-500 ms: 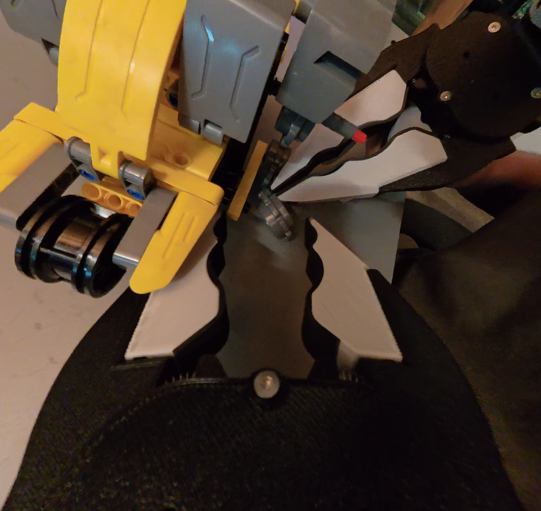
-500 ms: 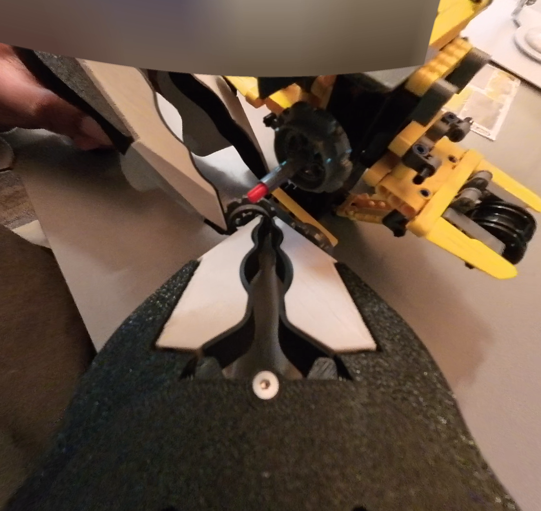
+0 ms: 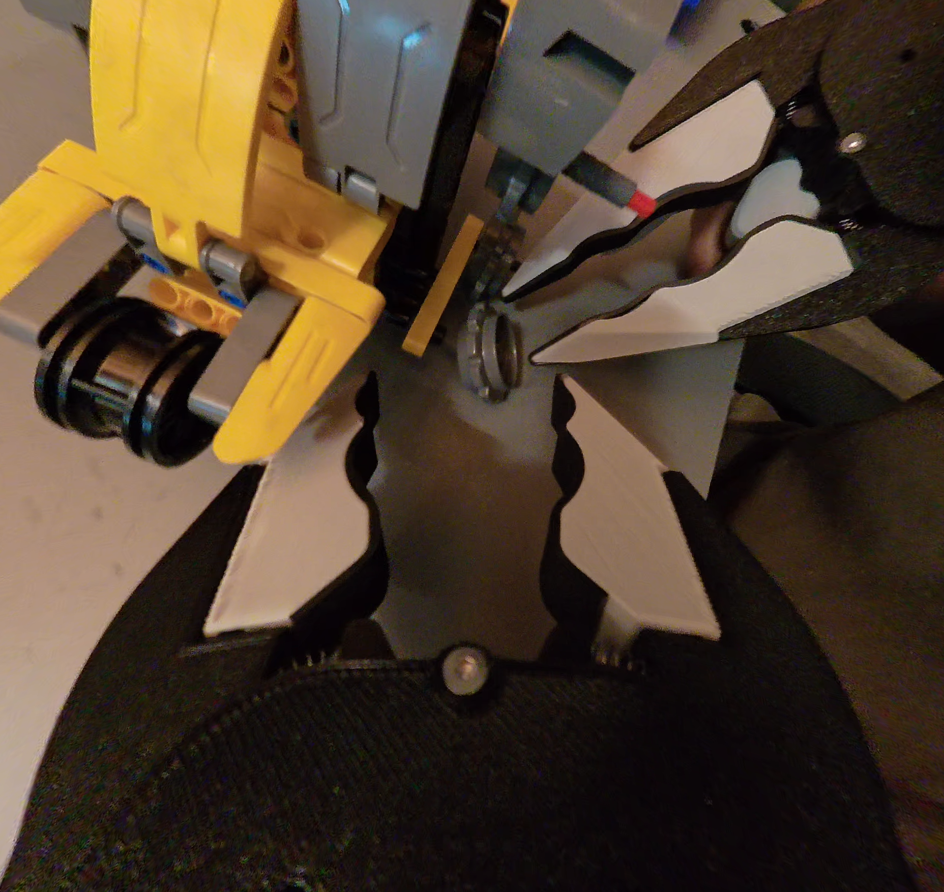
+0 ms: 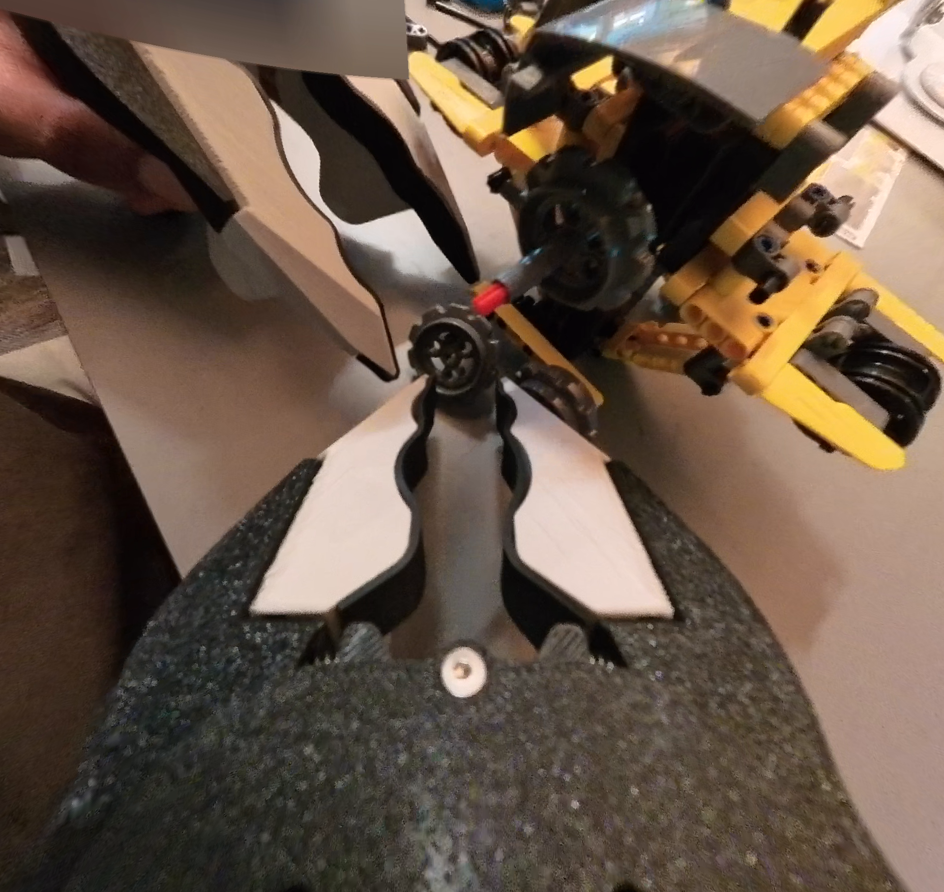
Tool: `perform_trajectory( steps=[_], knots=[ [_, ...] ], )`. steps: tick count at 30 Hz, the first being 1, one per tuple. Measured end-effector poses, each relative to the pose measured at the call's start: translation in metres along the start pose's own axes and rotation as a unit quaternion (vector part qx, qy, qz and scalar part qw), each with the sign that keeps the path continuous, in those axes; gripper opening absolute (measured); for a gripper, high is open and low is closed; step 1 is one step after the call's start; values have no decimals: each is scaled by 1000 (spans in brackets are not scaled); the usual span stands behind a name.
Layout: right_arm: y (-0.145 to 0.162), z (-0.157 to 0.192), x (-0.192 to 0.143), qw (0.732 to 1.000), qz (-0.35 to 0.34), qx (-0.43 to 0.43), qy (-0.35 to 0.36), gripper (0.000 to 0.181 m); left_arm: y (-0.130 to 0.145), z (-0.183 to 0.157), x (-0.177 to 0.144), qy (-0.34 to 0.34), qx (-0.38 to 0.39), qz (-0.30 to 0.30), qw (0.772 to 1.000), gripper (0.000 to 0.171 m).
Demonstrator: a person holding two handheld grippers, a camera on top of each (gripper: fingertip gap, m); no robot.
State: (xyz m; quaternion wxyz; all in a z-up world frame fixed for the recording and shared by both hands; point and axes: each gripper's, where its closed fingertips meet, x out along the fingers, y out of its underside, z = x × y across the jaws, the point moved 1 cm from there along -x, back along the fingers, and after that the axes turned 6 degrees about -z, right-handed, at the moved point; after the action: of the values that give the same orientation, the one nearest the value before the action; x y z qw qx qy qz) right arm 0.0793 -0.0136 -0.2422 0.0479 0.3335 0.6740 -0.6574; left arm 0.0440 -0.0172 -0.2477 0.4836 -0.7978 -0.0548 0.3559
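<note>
Your left gripper [image 3: 462, 392] has its fingers spread wide and holds nothing. Just past its fingertips a small grey toothed wheel [image 3: 489, 351] stands on edge on the grey tabletop [image 3: 459, 510]. To the left of those fingers, and touching the left one, is a yellow and grey brick-built vehicle [image 3: 245, 162], with a black wheel [image 3: 122, 382] at its near corner.

Your right gripper [image 4: 459, 387] has its fingers parted a little, with the grey toothed wheel [image 4: 449, 351] sitting between the two tips. The pictures do not show whether the tips press on it. Just beyond the tips and slightly to their right, a dark axle with a red end [image 4: 490, 300] sticks out from a larger dark gear [image 4: 587, 239] on the vehicle [image 4: 715, 162]. The other gripper's fingers [image 4: 306, 234] reach in from the upper left, tips near the wheel.
</note>
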Motion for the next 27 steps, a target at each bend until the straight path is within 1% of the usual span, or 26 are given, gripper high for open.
perform_trajectory(
  steps=[4, 7, 9, 12, 16, 18, 23, 27],
  knots=[
    [2, 6, -5, 1000, -3, -10, 1, 26, 7, 1, -8, -37, 0, 0, 999, 66],
    [2, 9, -11, 1000, -9, -11, 6, 29, 6, -10, -11, -26, -29, -22, 999, 55],
    [2, 11, -15, 1000, -15, -14, 15, 30, 5, -13, -9, -28, -43, -27, 998, 50],
    [2, 13, -19, 999, -18, -21, 31, 33, 5, -8, -6, -58, -30, -20, 998, 43],
    [4, 11, -21, 999, -14, -20, 43, 36, 1, -9, -2, -67, -19, -26, 997, 32],
    [6, 10, -19, 999, -6, -9, 39, 37, 0, -8, -2, -75, -20, -29, 997, 26],
    [9, 6, -14, 999, 9, 32, 11, 39, -2, -6, 0, -70, -30, -32, 997, 13],
    [10, 3, -13, 998, 10, 68, -15, 41, -2, -5, 2, -59, -47, -27, 997, 9]
  ],
)
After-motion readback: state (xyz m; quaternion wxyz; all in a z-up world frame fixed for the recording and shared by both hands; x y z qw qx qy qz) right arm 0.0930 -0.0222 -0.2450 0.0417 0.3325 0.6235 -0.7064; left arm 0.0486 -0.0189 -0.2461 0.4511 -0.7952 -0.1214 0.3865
